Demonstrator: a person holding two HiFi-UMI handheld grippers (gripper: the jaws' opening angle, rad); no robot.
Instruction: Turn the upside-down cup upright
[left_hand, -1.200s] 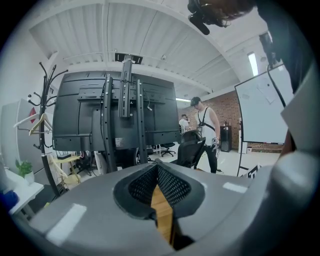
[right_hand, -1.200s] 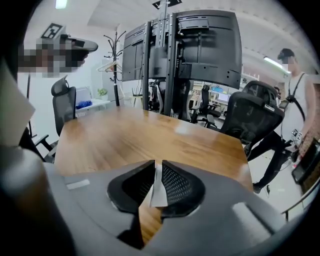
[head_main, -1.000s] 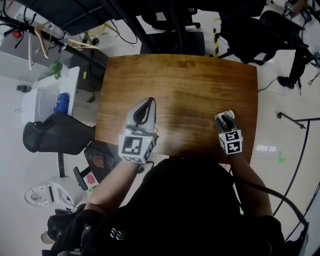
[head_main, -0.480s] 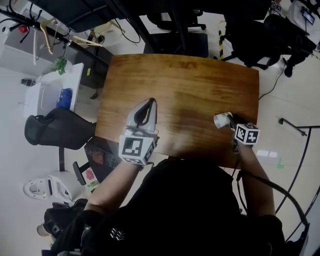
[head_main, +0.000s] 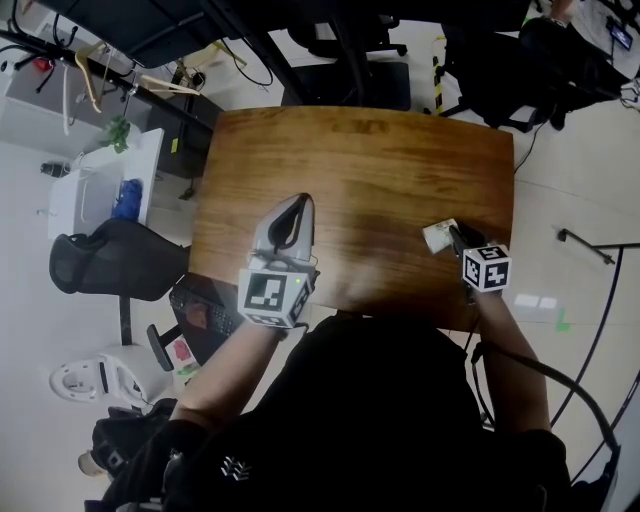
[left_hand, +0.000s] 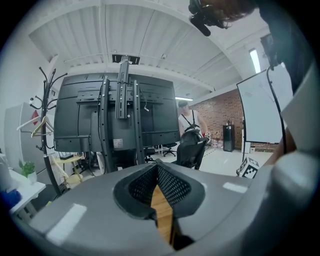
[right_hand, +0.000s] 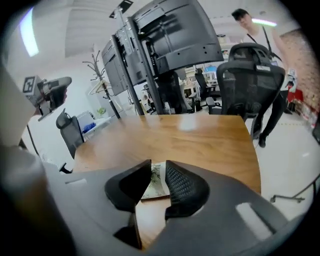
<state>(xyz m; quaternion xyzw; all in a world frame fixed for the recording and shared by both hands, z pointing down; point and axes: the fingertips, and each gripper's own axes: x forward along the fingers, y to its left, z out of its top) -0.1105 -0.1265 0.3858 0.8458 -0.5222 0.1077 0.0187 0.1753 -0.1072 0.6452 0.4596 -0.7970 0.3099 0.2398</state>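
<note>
A small white cup (head_main: 437, 237) with a green plant print sits tilted on its side near the right front of the wooden table (head_main: 360, 170). My right gripper (head_main: 452, 233) reaches it from the right. In the right gripper view the cup (right_hand: 156, 182) fills the gap between the pads, and my right gripper's (right_hand: 157, 164) jaws are closing on it. My left gripper (head_main: 299, 201) hovers over the table's left front, far from the cup. Its tips (left_hand: 157, 162) meet with nothing between them.
A black office chair (head_main: 110, 265) and a white side desk (head_main: 100, 190) stand left of the table. More black chairs (head_main: 350, 80) sit beyond its far edge. A person stands behind a mesh chair (right_hand: 252, 75) past the table's far right corner.
My right gripper has swung to the right and rolled. The cup has gone from standing in front of it to lying tilted at its left. The left gripper has stayed put.
</note>
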